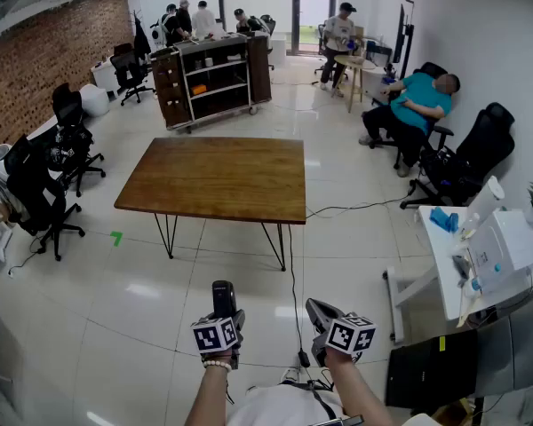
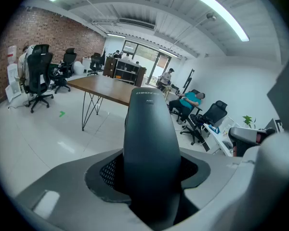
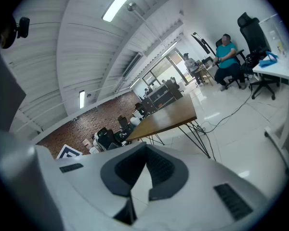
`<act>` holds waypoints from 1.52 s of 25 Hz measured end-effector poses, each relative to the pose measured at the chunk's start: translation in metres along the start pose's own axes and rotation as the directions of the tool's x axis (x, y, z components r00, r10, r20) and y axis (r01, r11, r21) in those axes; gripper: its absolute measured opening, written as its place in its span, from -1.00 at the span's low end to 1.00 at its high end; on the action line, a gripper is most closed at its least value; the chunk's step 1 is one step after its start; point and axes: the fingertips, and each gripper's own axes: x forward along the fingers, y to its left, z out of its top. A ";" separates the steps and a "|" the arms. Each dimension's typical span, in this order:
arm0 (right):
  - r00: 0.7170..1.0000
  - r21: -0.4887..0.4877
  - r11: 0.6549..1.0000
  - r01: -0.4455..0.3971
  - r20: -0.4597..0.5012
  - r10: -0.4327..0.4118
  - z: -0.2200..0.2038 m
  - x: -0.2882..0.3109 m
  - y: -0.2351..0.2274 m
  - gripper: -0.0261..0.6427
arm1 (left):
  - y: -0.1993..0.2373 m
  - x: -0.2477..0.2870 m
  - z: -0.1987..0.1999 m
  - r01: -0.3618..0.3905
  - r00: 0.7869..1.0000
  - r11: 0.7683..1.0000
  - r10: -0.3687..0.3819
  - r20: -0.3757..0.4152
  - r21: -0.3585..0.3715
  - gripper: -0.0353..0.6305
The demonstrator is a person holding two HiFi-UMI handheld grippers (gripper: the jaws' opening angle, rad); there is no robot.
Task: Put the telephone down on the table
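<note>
The black telephone (image 1: 223, 298) is a slim handset that stands up out of my left gripper (image 1: 220, 319). In the left gripper view the telephone (image 2: 151, 148) fills the middle, and my left gripper (image 2: 151, 174) is shut on its lower part, pads on both sides. My right gripper (image 1: 323, 314) hangs beside it to the right, shut, with nothing in it; in the right gripper view my right gripper (image 3: 140, 176) shows only a thin wedge of floor between its pads. The brown wooden table (image 1: 218, 177) stands well ahead of both grippers, its top bare, and the same table (image 2: 103, 86) shows in the distance.
Black office chairs (image 1: 44, 180) line the left wall. A dark shelf cart (image 1: 215, 80) stands behind the table. A person in a teal shirt (image 1: 417, 105) reclines on chairs at the right. A white desk (image 1: 480, 260) is near right. A cable (image 1: 295, 300) runs over the floor.
</note>
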 end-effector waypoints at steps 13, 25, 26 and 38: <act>1.000 0.018 1.000 -0.021 0.002 0.021 0.020 0.000 -0.050 -0.91 | -0.034 0.031 0.006 -0.002 1.000 1.000 0.002 0.010 -0.019 -0.06; 0.999 0.053 0.998 -0.033 -0.022 0.034 0.025 0.023 -0.067 -0.91 | -0.028 0.050 0.018 -0.028 1.000 0.999 0.028 -0.005 -0.022 -0.06; 0.999 0.053 0.998 -0.032 -0.021 0.033 0.028 0.027 -0.068 -0.91 | -0.028 0.054 0.022 -0.026 1.000 0.999 0.026 -0.008 -0.021 -0.06; 1.000 0.047 0.999 0.002 -0.015 -0.001 0.062 0.078 -0.097 -0.91 | -0.027 0.117 0.080 0.009 1.000 1.000 -0.009 -0.017 0.014 -0.06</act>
